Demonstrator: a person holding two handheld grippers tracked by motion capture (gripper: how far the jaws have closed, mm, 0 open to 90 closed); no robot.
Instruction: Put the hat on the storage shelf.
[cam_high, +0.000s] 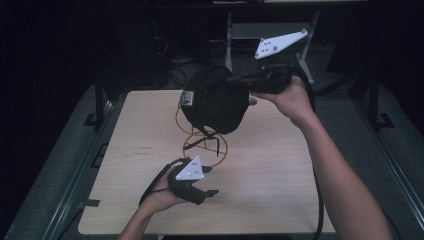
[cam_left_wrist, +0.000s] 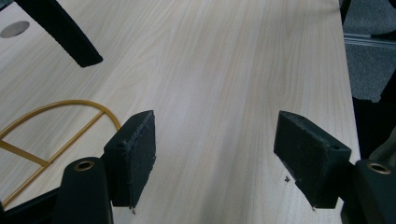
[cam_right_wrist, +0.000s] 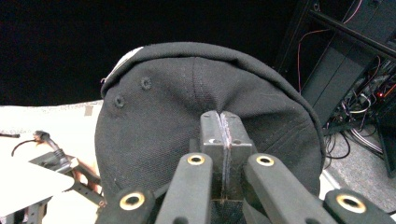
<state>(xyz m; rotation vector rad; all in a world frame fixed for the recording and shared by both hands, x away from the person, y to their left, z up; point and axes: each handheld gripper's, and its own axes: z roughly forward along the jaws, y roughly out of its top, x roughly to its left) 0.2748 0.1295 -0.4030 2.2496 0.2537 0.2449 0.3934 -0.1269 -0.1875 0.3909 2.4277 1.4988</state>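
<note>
**Cap in the air, stand waiting**

The right gripper (cam_right_wrist: 223, 154) had its jaws pressed tight together, a pinch of the cap (cam_right_wrist: 205, 116) fabric caught between the pads. In the high view the right gripper (cam_high: 235, 80) held the cap (cam_high: 214, 100) aloft, just above and beyond the stand (cam_high: 202, 145), the crown bulging toward the camera and a strap dangling down toward the wire loops. A white label showed at the cap's left edge.

Nearer than the stand, the left gripper (cam_high: 207, 181) sat low over the table (cam_high: 280, 190), jaws spread wide with nothing between them. Its own view showed the left gripper (cam_left_wrist: 215, 154) with bare wood in the gap, and a golden arc of the stand (cam_left_wrist: 60, 121) lay just to the left of the jaws.

By my reading, this was the carry step: cap lifted, not yet placed. The next move would call for lowering the cap squarely over the stand's top, keeping the strap from snagging the wire. The left gripper looked ready to steady the stand's base.
</note>
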